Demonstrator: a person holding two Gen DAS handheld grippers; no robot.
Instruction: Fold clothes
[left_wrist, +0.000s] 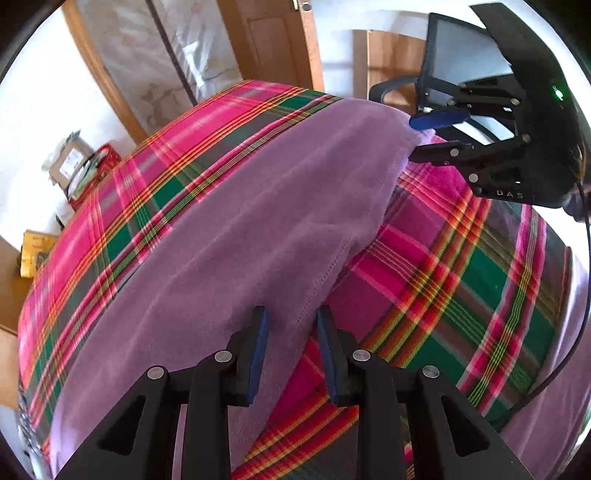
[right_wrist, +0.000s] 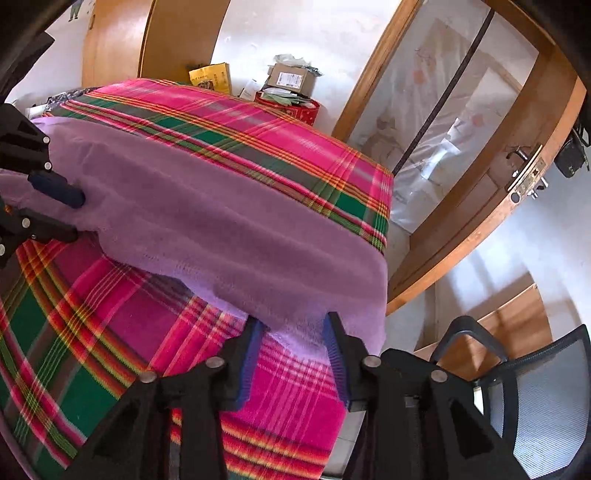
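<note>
Purple garment (left_wrist: 236, 229) lies between both part-open grippers, left gripper (left_wrist: 291, 325) and right gripper (right_wrist: 293, 328), seemingly ungripped.

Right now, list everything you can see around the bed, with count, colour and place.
garment: one, purple, spread across the plaid cover
plaid cover: one, pink, green and orange, beneath the garment
cardboard box: one, brown, on the red box beyond the far edge
red box: one, against the wall
yellow packet: one, by the wall
office chair: one, black mesh, beside the cover
door: one, wooden, glazed
left gripper: fingers apart around the garment's hem
right gripper: fingers apart at its other corner
</note>
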